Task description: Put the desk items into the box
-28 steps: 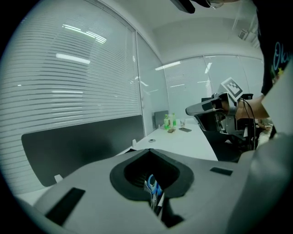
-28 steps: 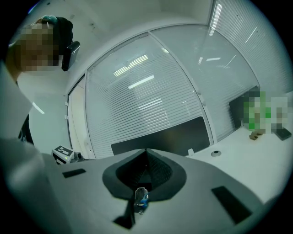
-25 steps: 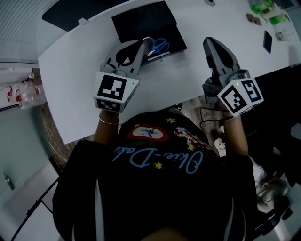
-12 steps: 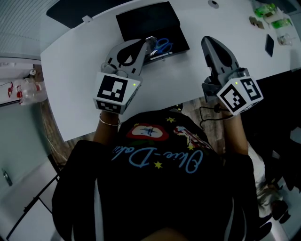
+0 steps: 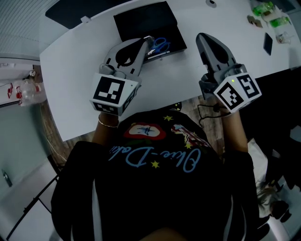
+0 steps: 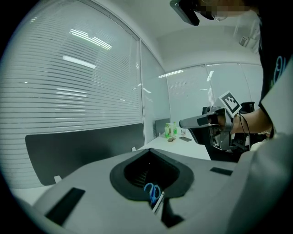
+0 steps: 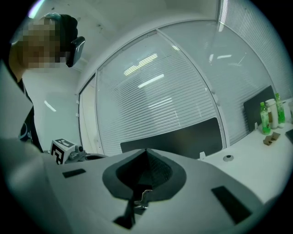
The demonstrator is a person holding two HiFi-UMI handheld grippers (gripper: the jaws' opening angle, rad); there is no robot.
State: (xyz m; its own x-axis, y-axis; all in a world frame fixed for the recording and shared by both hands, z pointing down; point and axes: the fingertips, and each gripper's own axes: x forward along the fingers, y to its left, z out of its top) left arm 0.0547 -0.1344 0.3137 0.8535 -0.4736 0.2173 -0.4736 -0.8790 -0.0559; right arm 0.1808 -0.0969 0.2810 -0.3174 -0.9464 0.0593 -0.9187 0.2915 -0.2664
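We looked down on a white desk with a black box near its far edge. Blue scissors lay in the box's near right corner, partly hidden behind the left gripper. That gripper's jaws were pressed together with nothing between them, tips just beside the scissors; we could not tell whether they touched. The right gripper, also closed and empty, hung over bare desk right of the box. Green bottles were cut off at the top edge. The small items nearby were too dim to name.
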